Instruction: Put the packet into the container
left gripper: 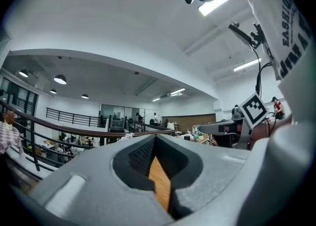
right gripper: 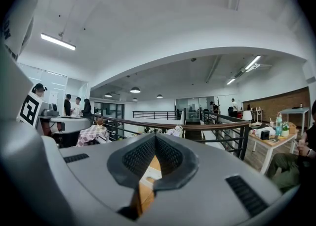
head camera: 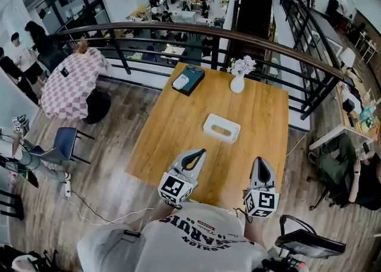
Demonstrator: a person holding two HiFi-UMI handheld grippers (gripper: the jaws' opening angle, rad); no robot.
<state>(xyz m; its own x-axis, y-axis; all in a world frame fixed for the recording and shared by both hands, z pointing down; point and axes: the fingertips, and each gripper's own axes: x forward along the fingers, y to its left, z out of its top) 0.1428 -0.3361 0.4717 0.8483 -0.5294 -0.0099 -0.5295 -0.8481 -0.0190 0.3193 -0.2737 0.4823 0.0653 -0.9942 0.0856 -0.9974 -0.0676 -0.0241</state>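
Note:
A white open-topped container [head camera: 221, 128] sits in the middle of the wooden table [head camera: 178, 140]. Near the far edge a white packet [head camera: 180, 81] lies on a dark teal box [head camera: 191, 78]. My left gripper [head camera: 200, 153] hovers over the near part of the table, short of the container, its fingertips touching and nothing between them. My right gripper [head camera: 260, 160] is beside it to the right, also shut and empty. In the left gripper view the left gripper [left gripper: 154, 141] shows only table wood behind the closed tips. In the right gripper view a bit of the white container [right gripper: 148, 173] shows behind the right gripper [right gripper: 155, 138].
A white vase with flowers [head camera: 237, 80] stands at the table's far edge, right of the teal box. A dark railing [head camera: 178, 30] curves behind the table. A checked round table [head camera: 74, 83] and a blue chair [head camera: 59, 143] stand to the left on the wood floor.

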